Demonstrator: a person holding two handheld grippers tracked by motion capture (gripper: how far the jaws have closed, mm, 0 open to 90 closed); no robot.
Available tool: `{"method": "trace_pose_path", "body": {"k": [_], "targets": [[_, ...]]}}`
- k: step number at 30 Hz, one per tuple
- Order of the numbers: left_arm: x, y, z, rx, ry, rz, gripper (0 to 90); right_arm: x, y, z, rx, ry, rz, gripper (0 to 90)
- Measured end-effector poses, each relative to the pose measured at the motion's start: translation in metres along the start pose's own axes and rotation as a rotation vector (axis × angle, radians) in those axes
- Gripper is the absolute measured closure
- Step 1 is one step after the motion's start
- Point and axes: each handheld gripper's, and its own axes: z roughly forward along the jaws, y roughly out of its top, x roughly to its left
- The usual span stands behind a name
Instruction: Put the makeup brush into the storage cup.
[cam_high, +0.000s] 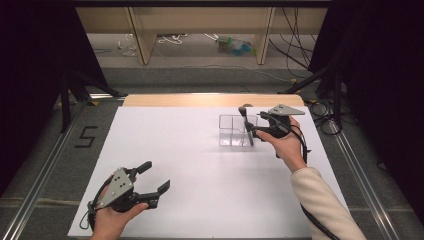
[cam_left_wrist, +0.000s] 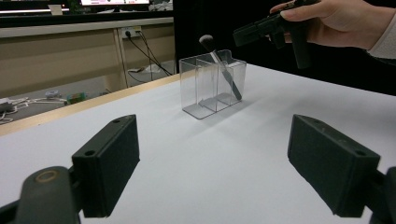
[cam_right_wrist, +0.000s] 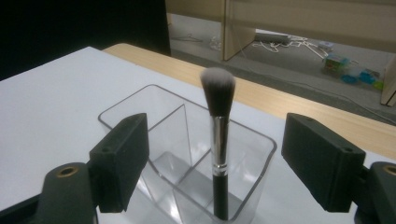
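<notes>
A clear plastic organizer (cam_high: 231, 131) with several compartments stands on the white table, right of centre. A makeup brush (cam_high: 246, 125) with a black handle, silver ferrule and grey bristles stands bristles-up in its right-hand end, leaning slightly. My right gripper (cam_high: 253, 126) hovers at that end, open. In the right gripper view the brush (cam_right_wrist: 218, 93) rises between the two jaws of the gripper (cam_right_wrist: 219, 163) and touches neither pad. My left gripper (cam_high: 157, 176) rests near the front left, open and empty. It looks toward the organizer (cam_left_wrist: 205, 88) and the brush (cam_left_wrist: 224, 74).
The white tabletop (cam_high: 200, 165) has a wooden strip (cam_high: 210, 100) along its far edge. Beyond it are wooden frame legs, loose cables and small items on the floor. Black stands and curtains flank both sides. A metal rail (cam_high: 45, 165) runs along the left.
</notes>
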Motion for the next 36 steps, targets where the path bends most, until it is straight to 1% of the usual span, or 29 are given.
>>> {"method": "trace_pose_path", "body": {"k": [1,2,4,5,6,7,9,11,12,13,14,15,17,18,19,20,22,23,24,25,26,27,28,29,32,33,34,35,36], "targets": [[0.000,0.000,0.000,-0.001,0.000,0.003,16.7,0.001,0.000,-0.001,0.008,-0.008,-0.003,24.0],[0.001,0.000,0.000,-0.001,0.000,0.003,16.8,0.000,-0.001,-0.002,0.003,0.001,-0.023,23.2],[0.001,0.000,0.000,0.001,0.001,0.006,16.7,0.002,-0.002,-0.004,0.012,0.004,-0.012,22.7],[0.002,0.000,0.000,0.003,0.000,0.020,16.8,0.002,-0.003,-0.005,0.013,0.001,-0.032,22.6],[0.003,0.000,0.000,0.004,0.000,0.020,16.7,0.003,-0.004,-0.006,0.012,0.007,-0.030,22.6],[0.002,0.000,0.000,0.005,0.002,0.012,16.8,0.004,-0.005,-0.006,0.013,0.013,-0.023,22.5],[0.002,0.000,0.000,0.004,0.002,0.013,16.8,0.005,-0.006,-0.009,0.008,0.021,-0.039,22.4],[0.002,0.000,0.000,0.004,0.002,0.011,16.8,0.006,-0.007,-0.012,0.013,0.028,-0.039,22.4],[0.002,0.000,0.000,0.003,0.002,0.012,16.8,0.006,-0.008,-0.014,0.018,0.022,-0.041,22.4],[0.002,0.000,0.000,0.004,0.001,0.014,16.8,0.007,-0.008,-0.015,0.010,0.024,-0.044,22.4],[0.002,0.000,0.000,0.004,0.002,0.014,16.8,0.008,-0.009,-0.016,0.003,0.027,-0.042,22.4],[0.002,0.000,0.000,0.004,0.002,0.014,16.8,0.008,-0.009,-0.019,0.009,0.035,-0.044,22.4],[0.002,0.000,0.000,0.004,0.001,0.018,16.8,0.009,-0.010,-0.023,0.012,0.037,-0.044,22.4],[0.003,0.000,0.000,0.005,-0.001,0.023,16.8,0.009,-0.011,-0.024,0.003,0.037,-0.046,22.4],[0.002,0.000,0.000,0.006,0.003,0.010,16.7,0.009,-0.013,-0.026,0.010,0.043,-0.047,22.4],[0.002,0.000,0.000,0.005,0.002,0.014,16.8,0.010,-0.014,-0.027,0.002,0.043,-0.046,22.4],[0.002,0.000,0.000,0.005,0.002,0.019,16.7,0.011,-0.016,-0.030,0.014,0.050,-0.047,22.4],[0.002,0.000,0.000,0.004,0.004,0.015,16.7,0.012,-0.018,-0.032,0.005,0.055,-0.042,22.4],[0.002,0.000,0.000,0.004,0.004,0.013,16.8,0.012,-0.018,-0.036,0.011,0.065,-0.045,22.4],[0.003,0.000,0.001,-0.009,-0.004,0.012,16.8,0.013,-0.019,-0.036,0.003,0.066,-0.046,22.4],[0.003,0.000,0.000,-0.005,-0.001,0.012,16.8,0.014,-0.020,-0.040,0.006,0.066,-0.044,22.4],[0.002,0.000,0.000,0.004,0.003,0.009,16.8,0.015,-0.020,-0.042,0.003,0.077,-0.048,22.4],[0.003,0.000,0.000,0.001,0.002,0.009,16.8,0.016,-0.022,-0.045,-0.010,0.075,-0.043,22.4],[0.002,-0.001,0.000,0.002,0.006,-0.005,16.7,0.017,-0.023,-0.047,-0.011,0.082,-0.043,22.4],[0.005,-0.001,0.000,0.004,0.005,0.013,16.7,0.020,-0.027,-0.054,-0.021,0.093,-0.040,22.4],[0.005,-0.001,0.000,0.005,0.004,0.013,16.7,0.020,-0.028,-0.056,-0.016,0.104,-0.042,22.4],[0.005,-0.001,0.000,0.005,0.003,0.017,16.7,0.021,-0.030,-0.059,-0.012,0.104,-0.041,22.4],[0.005,-0.001,0.000,0.005,0.005,0.011,16.8,0.023,-0.032,-0.059,-0.031,0.107,-0.039,22.4],[0.005,-0.001,0.000,0.004,0.006,0.008,16.7,0.025,-0.034,-0.063,-0.020,0.112,-0.033,22.4]]}}
